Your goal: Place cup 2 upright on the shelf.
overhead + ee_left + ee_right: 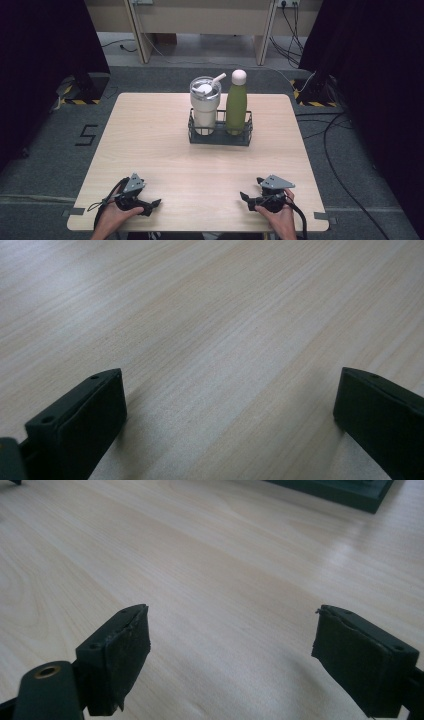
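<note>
A dark wire caddy (220, 136) stands on the far middle of the wooden table (150, 130). It holds a white tumbler (205, 105) with a lid and straw on its left, and a green bottle (236, 102) with a pale cap on its right. My left gripper (152, 204) rests near the table's front left edge, held by a hand. Its jaws stand wide apart over bare wood (225, 365). My right gripper (245, 196) lies near the front right, also open with nothing between its jaws. The caddy's base (345, 490) shows at the top of the right gripper view.
Bare wood lies between the grippers and the caddy. Beyond the table are a grey floor (350, 145) with cables, black curtains at both sides, and a wooden bench frame (200, 20) at the back.
</note>
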A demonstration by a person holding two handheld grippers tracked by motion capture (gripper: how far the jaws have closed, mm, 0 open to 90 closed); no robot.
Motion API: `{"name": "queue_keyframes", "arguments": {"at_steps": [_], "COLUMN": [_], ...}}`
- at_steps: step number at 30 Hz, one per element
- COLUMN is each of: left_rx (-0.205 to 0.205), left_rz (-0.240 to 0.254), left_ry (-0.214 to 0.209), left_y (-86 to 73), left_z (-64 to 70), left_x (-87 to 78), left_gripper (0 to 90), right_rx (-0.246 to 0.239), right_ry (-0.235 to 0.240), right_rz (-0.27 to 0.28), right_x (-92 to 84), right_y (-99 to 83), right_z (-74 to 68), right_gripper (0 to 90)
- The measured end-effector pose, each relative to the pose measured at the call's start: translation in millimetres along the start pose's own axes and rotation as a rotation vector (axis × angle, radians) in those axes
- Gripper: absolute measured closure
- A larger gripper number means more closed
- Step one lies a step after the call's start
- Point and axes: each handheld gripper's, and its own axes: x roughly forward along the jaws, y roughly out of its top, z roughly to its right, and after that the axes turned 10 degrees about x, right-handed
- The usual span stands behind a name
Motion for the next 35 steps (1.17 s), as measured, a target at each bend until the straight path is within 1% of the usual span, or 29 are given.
{"name": "queue_keyframes", "arguments": {"at_steps": [2,4,6,8,9,10,11,12,13,35], "left_rx": [0.0,0.0,0.0,0.0,0.0,0.0,0.0,0.0,0.001,0.001], "left_rz": [0.0,0.0,0.0,0.0,0.0,0.0,0.0,0.0,0.0,0.0], "left_ry": [0.0,0.0,0.0,0.0,0.0,0.0,0.0,0.0,0.0,0.0], "left_y": [0.0,0.0,0.0,0.0,0.0,0.0,0.0,-0.1,-0.1,-0.1], "left_z": [0.0,0.0,0.0,0.1,0.0,0.0,0.1,0.0,0.1,0.1], "left_x": [0.0,0.0,0.0,0.0,0.0,0.0,0.0,0.0,0.0,0.0], "left_gripper": [0.0,0.0,0.0,0.0,0.0,0.0,0.0,0.0,0.0,0.0], "right_rx": [0.001,-0.009,-0.021,-0.034,-0.048,-0.048,-0.062,-0.063,-0.066,-0.074], "right_ry": [-0.004,-0.015,-0.026,-0.048,-0.062,-0.062,-0.067,-0.07,-0.07,-0.066], "right_rz": [-0.023,-0.043,-0.079,-0.121,-0.13,-0.13,-0.138,-0.165,-0.17,-0.171], "right_x": [0.1,0.7,2.3,4.2,4.9,4.9,5.3,6.8,7.2,7.4], "right_y": [-0.5,-0.8,-1.2,-1.8,-2.3,-2.3,-2.7,-3.2,-3.3,-3.0], "right_z": [0.0,-0.6,-1.5,-2.6,-3.7,-3.7,-5.2,-6.4,-6.7,-5.9], "right_gripper": [15.2,15.3,15.2,14.5,13.9,13.9,11.1,0.2,0.2,0.2]}}
